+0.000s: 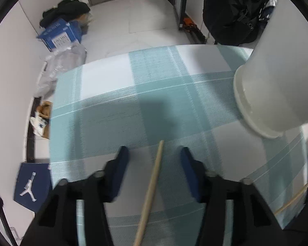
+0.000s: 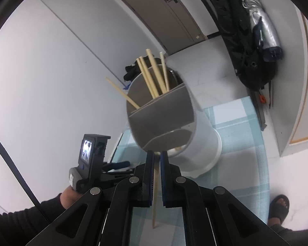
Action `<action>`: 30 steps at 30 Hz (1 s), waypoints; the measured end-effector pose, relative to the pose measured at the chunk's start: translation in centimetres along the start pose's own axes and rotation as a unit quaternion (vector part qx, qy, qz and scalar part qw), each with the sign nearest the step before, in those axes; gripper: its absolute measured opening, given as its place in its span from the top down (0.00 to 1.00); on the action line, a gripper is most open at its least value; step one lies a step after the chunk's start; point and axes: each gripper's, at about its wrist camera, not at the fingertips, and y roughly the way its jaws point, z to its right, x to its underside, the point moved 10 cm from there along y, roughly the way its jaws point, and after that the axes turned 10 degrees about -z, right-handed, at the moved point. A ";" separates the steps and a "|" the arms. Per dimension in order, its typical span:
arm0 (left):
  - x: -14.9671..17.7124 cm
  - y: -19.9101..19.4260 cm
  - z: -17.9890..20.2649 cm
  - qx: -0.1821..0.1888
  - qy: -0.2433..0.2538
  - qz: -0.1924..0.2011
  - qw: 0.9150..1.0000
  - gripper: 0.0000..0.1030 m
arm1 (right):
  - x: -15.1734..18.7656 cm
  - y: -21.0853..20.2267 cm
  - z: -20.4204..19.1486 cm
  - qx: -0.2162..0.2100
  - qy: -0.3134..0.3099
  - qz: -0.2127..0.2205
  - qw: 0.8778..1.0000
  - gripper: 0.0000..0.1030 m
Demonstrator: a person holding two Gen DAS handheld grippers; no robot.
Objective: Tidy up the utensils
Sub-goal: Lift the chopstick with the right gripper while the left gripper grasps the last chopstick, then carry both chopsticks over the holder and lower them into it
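Observation:
A pale wooden chopstick (image 1: 152,184) lies on the teal plaid tablecloth (image 1: 113,112), running between the blue pads of my left gripper (image 1: 155,158). Those pads stand apart from it on both sides, so the left gripper is open. A white utensil holder (image 1: 277,82) stands at the right. In the right wrist view the holder (image 2: 197,135) has grey dividers, and several chopsticks (image 2: 154,78) stick out of its far compartment. My right gripper (image 2: 157,157) is shut on another chopstick (image 2: 155,194), held just before the holder's near rim. A hand holds the left gripper (image 2: 117,165) at the lower left.
On the floor beyond the table's far edge lie a blue box (image 1: 59,34), plastic bags (image 1: 59,65) and dark clothes. A dark jacket (image 2: 246,47) hangs at the right. A sandalled foot (image 2: 279,205) stands by the table's right side. A thin pale stick (image 1: 297,192) crosses the right edge.

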 end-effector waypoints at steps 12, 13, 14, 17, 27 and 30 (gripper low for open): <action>-0.8 -3.3 -0.7 0.040 -0.103 0.049 0.993 1.00 | -0.2 -2.6 0.3 0.019 -0.019 0.022 0.999 0.95; -0.5 -4.6 -1.0 0.047 -0.115 0.069 0.990 1.00 | -0.1 -2.8 0.1 0.023 -0.026 0.027 0.999 0.95; -0.5 -5.3 -1.0 0.051 -0.122 0.083 0.988 1.00 | -0.1 -3.0 -0.2 0.023 -0.031 0.031 0.999 0.95; 0.3 -8.4 -1.4 0.063 -0.149 0.129 0.978 1.00 | 0.2 -3.1 -1.0 0.034 -0.050 0.038 0.997 0.95; 0.3 -13.5 0.8 0.086 -0.163 0.231 0.955 1.00 | 0.7 -4.0 -3.5 0.069 -0.097 0.056 0.991 0.95; 1.0 -14.1 0.7 0.092 -0.155 0.245 0.953 1.00 | 0.9 -4.4 -3.7 0.084 -0.105 0.061 0.989 0.95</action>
